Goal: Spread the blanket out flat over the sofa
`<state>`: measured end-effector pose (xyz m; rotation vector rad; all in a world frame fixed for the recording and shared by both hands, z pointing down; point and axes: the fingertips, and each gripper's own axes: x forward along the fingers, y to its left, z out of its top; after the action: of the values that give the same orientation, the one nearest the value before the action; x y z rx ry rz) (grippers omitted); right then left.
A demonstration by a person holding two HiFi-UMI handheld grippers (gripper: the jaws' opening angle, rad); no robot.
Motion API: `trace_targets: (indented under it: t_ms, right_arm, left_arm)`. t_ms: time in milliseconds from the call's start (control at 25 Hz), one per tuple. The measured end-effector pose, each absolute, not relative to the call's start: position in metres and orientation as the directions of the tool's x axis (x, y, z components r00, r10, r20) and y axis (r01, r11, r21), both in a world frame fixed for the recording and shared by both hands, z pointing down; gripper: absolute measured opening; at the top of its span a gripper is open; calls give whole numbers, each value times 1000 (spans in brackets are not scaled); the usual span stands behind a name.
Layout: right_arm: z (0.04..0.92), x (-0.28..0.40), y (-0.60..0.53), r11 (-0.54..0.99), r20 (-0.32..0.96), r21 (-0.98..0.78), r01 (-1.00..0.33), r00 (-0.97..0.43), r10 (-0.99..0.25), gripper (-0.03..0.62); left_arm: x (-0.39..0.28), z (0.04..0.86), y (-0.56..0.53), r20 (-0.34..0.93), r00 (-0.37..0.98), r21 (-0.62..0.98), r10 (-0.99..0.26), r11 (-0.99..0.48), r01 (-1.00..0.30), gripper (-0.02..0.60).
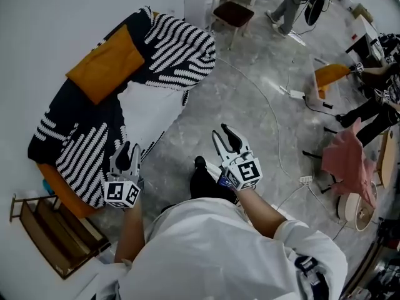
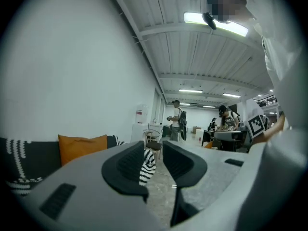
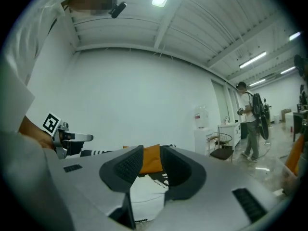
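Note:
The black-and-white striped blanket (image 1: 178, 52) lies draped over the sofa (image 1: 56, 120) at the left, bunched at the far end, with a white patch (image 1: 150, 108) showing in the middle. An orange cushion (image 1: 109, 61) rests against the sofa's back. My left gripper (image 1: 129, 154) hovers open and empty at the sofa's near front edge. My right gripper (image 1: 226, 139) is open and empty over the floor, to the right of the sofa. The left gripper view has a striped blanket end (image 2: 148, 163) between the jaws, far off. The right gripper view looks at the cushion (image 3: 152, 160).
A dark-seated chair (image 1: 233, 11) stands beyond the sofa. A wooden rack (image 1: 50, 230) sits at the near left. A cable and power strip (image 1: 294, 94) lie on the grey floor. At the right are a pink cloth (image 1: 347, 158) and people at desks.

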<state>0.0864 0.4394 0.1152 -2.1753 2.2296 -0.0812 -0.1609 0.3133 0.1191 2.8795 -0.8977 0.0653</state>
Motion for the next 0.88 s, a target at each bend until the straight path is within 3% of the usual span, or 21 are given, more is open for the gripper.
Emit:
trace_targets:
  t_ms: [480, 880]
  right_arm:
    - [119, 171, 285, 221, 48, -48, -974, -223, -974, 149]
    - [152, 156, 184, 365, 122, -71, -928, -371, -920, 149]
  left_arm:
    - [-108, 123, 193, 118, 691, 141, -713, -677, -722, 124]
    - [-139, 156, 142, 189, 565, 158, -803, -543, -825, 124]
